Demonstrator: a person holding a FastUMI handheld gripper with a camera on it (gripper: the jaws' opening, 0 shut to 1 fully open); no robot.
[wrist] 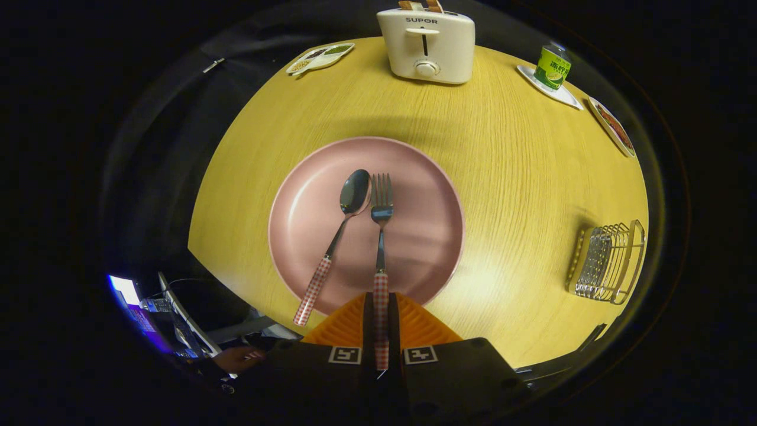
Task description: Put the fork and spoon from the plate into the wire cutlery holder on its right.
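A pink plate (426, 177) lies on the yellow wooden table just ahead of my fingers. On it lie a spoon (340, 228) on the left and a fork (381, 225) on the right, both with red-checked handles. My gripper (381, 310) is shut on the fork: its handle runs between the two orange fingers (346, 325), which press it from both sides. The spoon's handle juts over the plate's near rim, left of my fingers. The wire cutlery holder (606, 263) stands to the right of the plate, near the table's edge.
A white toaster (427, 47) stands at the far side of the table. A green can (552, 67) on a white coaster sits far right, with small dishes (319, 58) far left and another (615, 127) at the right edge. A hand (236, 358) shows below the table's near edge.
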